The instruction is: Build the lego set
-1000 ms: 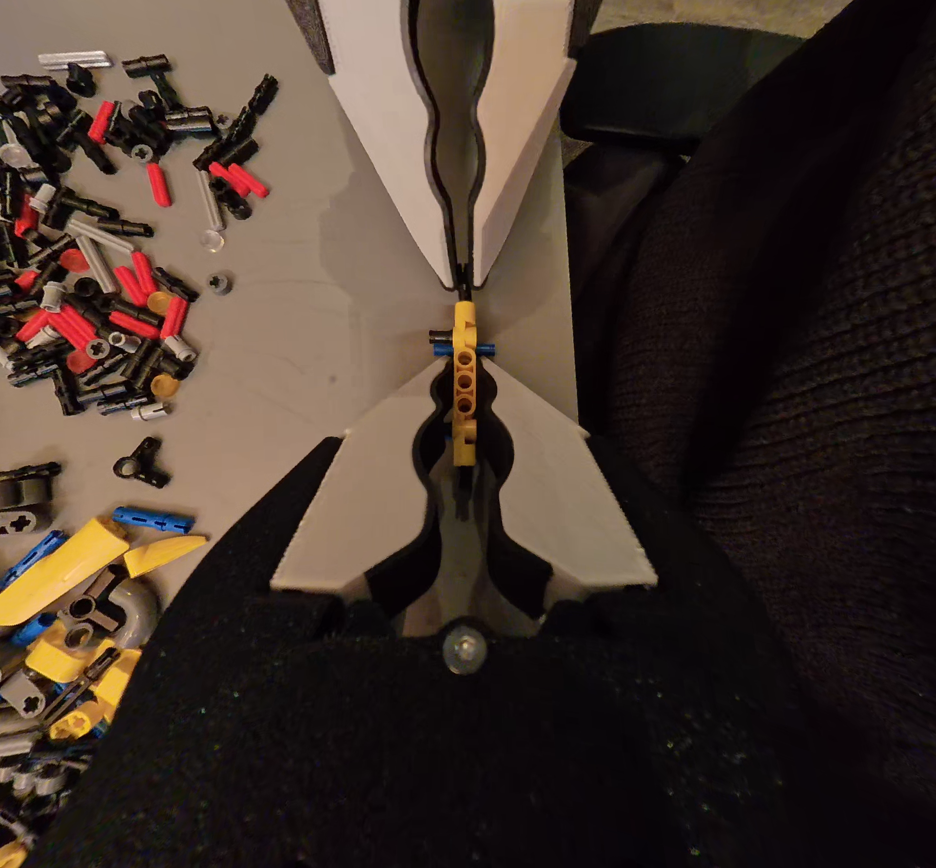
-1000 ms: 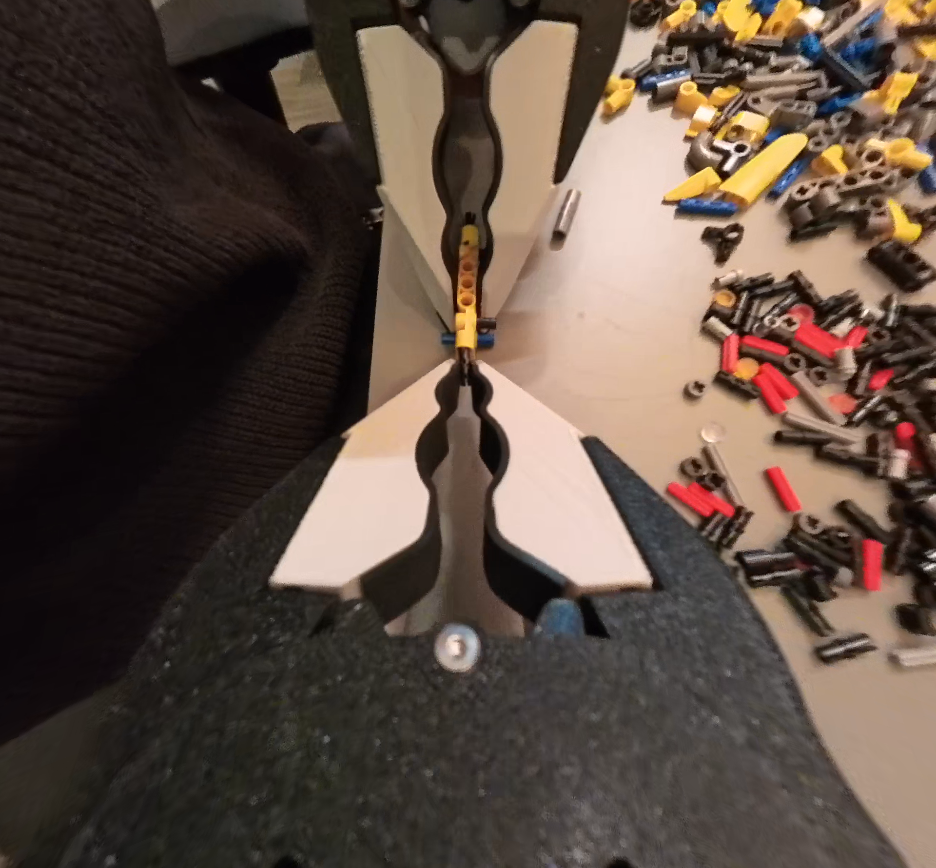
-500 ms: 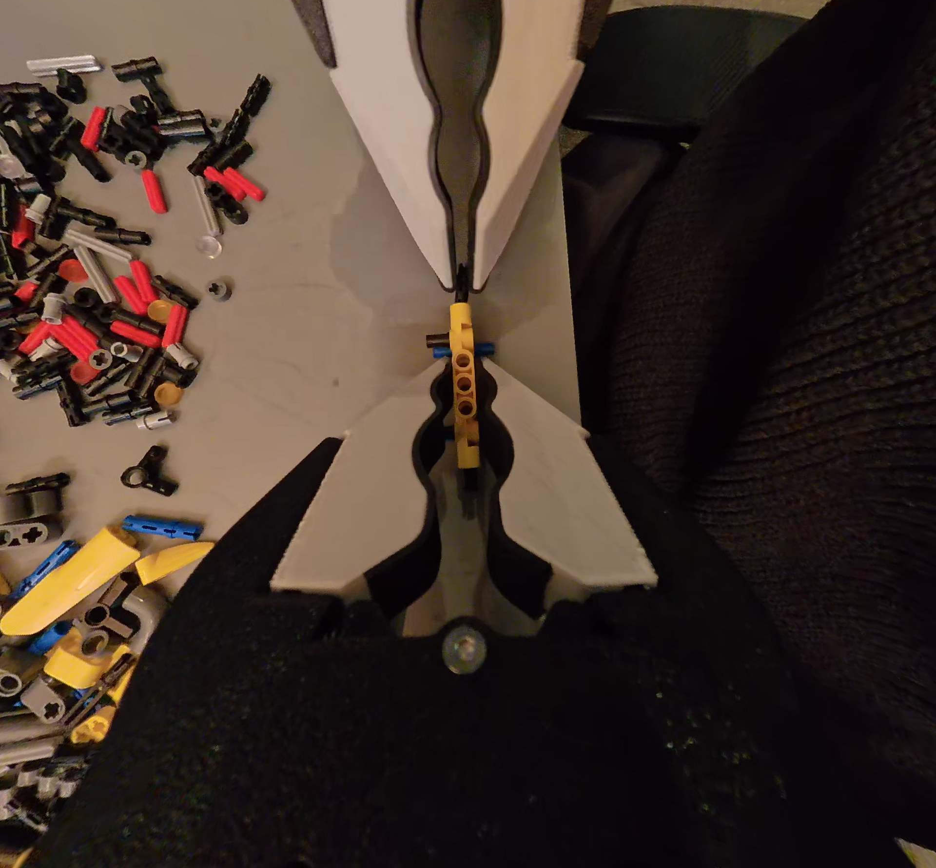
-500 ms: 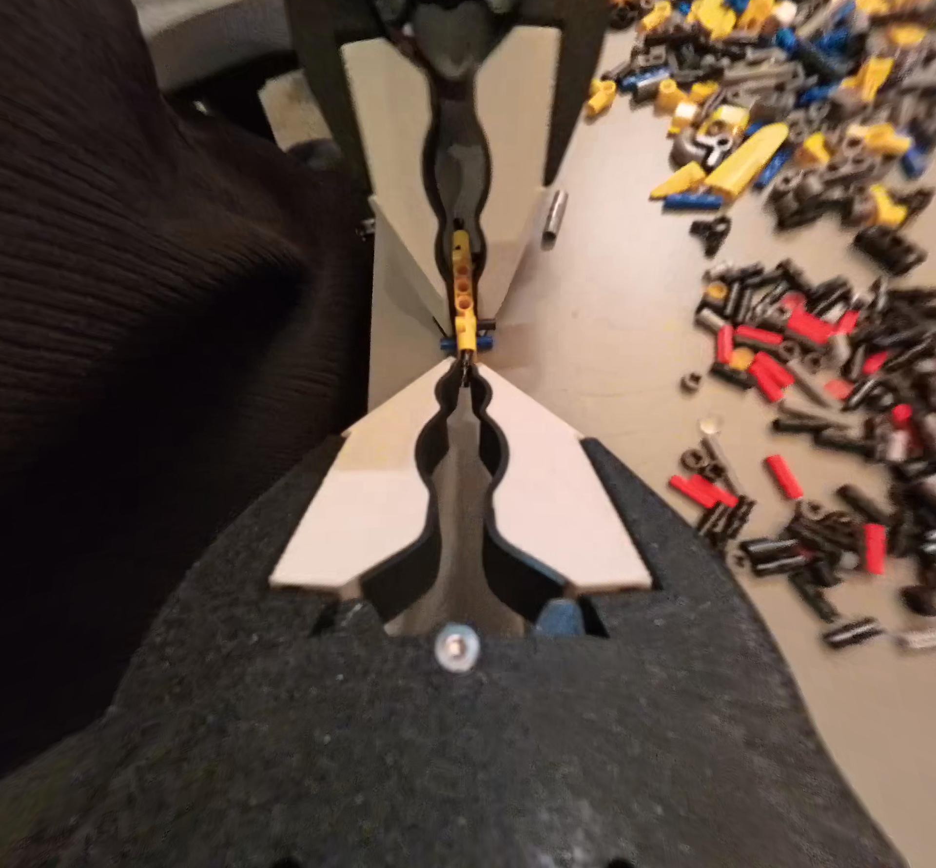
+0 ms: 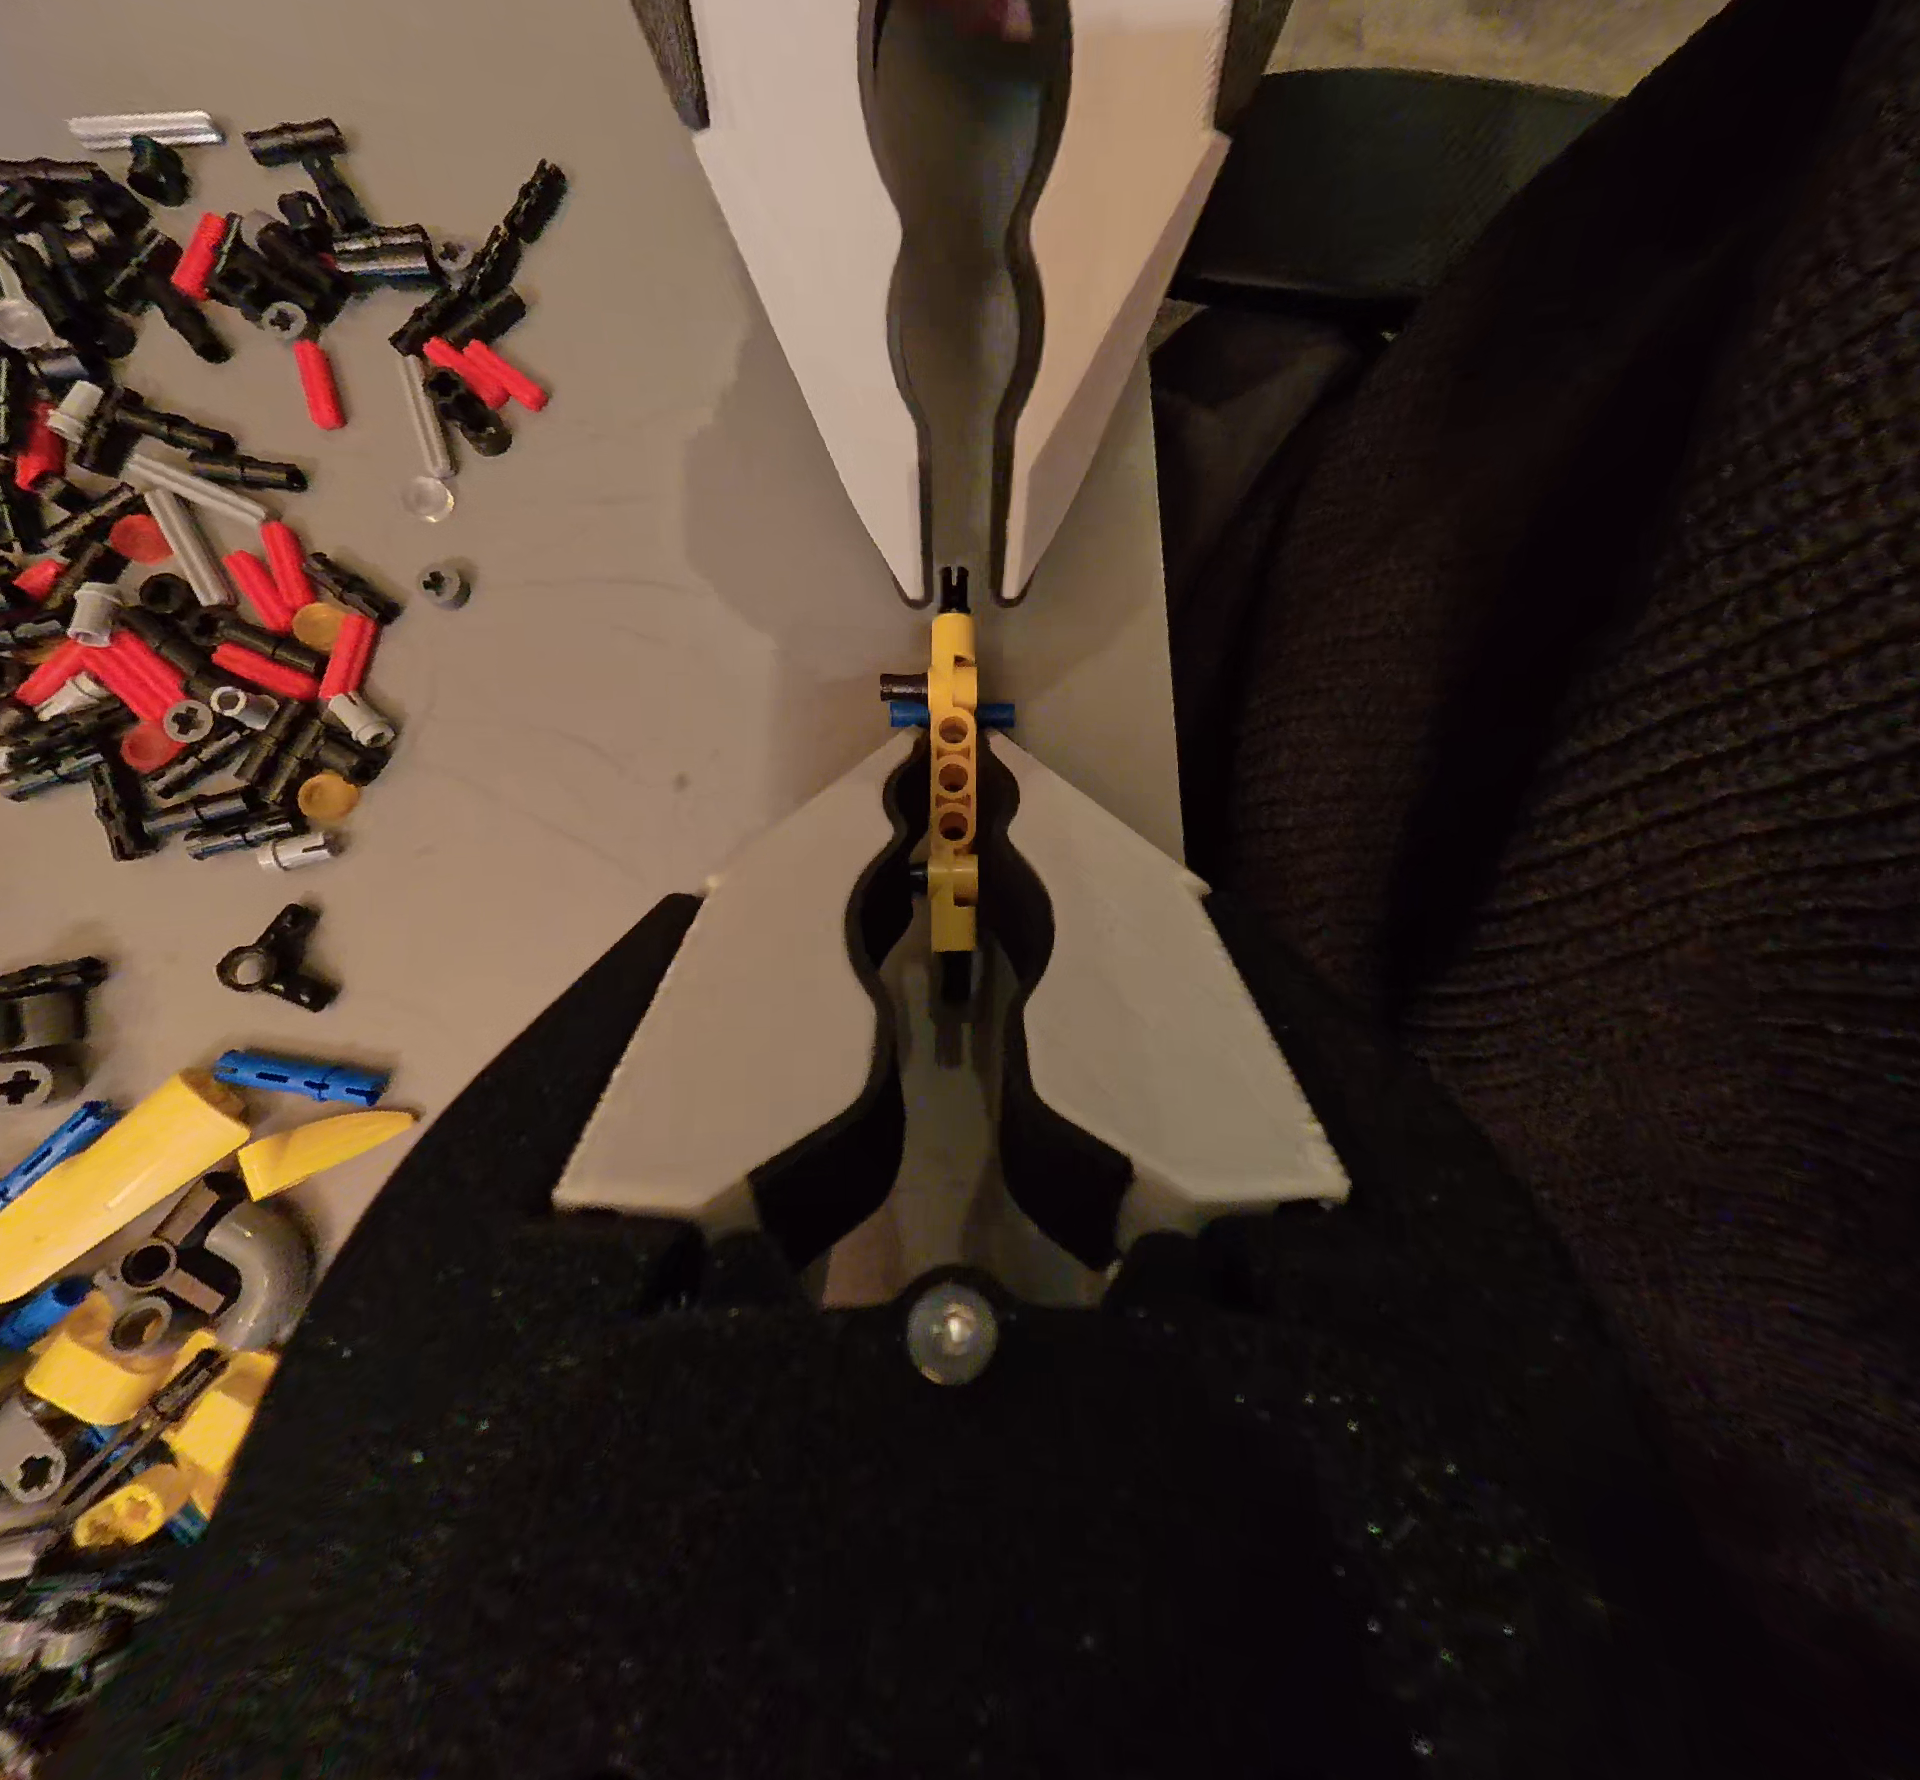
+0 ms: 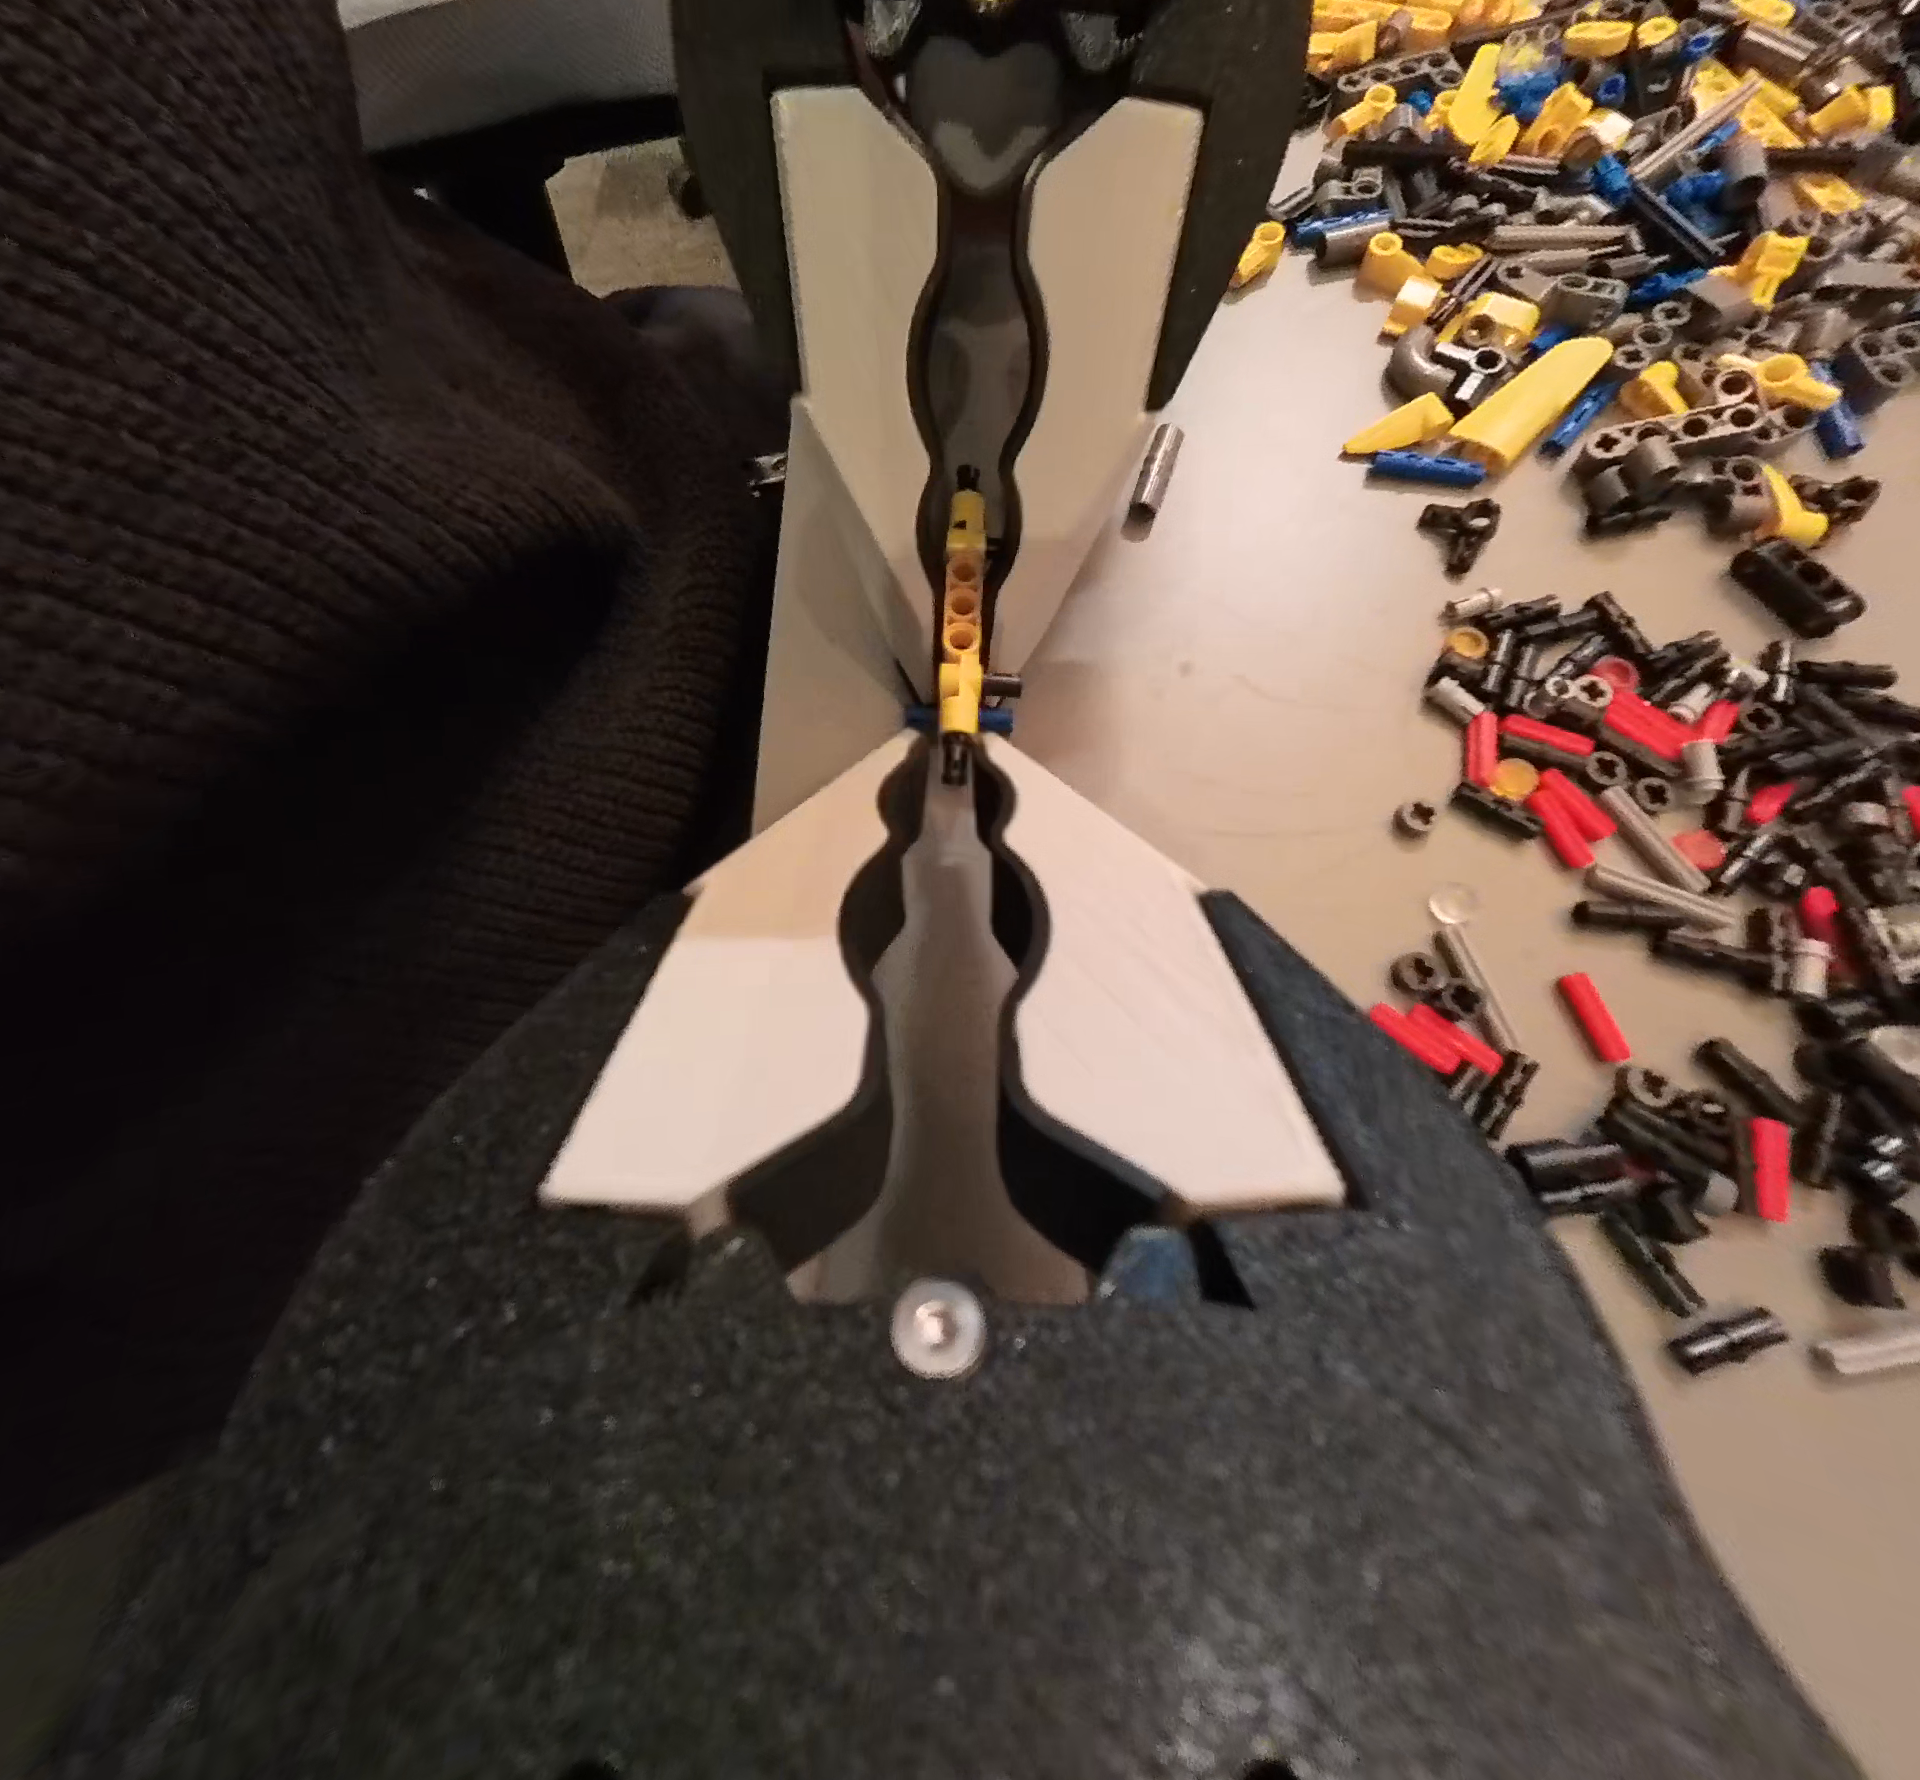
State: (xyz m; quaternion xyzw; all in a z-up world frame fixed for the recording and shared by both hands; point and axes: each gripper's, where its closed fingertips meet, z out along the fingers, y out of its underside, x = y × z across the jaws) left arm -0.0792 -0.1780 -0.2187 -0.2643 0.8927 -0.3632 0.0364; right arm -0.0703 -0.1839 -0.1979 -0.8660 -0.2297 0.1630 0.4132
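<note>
- The left claw (image 5: 954,743) is clamped on a yellow beam (image 5: 952,795) with a row of holes; the beam lies lengthwise between its white fingers (image 5: 790,951), its far end sticking out past the tips.
- A blue pin (image 5: 906,714) and a black pin (image 5: 902,688) cross the beam's far end, just beyond the left claw's tips.
- A short black peg (image 5: 953,585) stands out of the beam's far end, toward the right claw.
- The right claw (image 6: 954,762) faces the left one tip to tip. Its tips are parted a little, with the black peg in the gap; whether they touch the peg cannot be told.
- In the right wrist view the yellow beam (image 6: 961,618) shows inside the far claw, straight ahead of the right claw's tips.
- Both claws hang over the edge of a grey table (image 5: 582,774).
- A heap of black and red pins (image 5: 177,650) lies on the table, left of the beam in the left wrist view.
- A pile of yellow and blue pieces (image 5: 135,1200) sits nearer the camera than that heap.
- A dark knitted sleeve (image 5: 1621,691) fills the side right of the beam.
</note>
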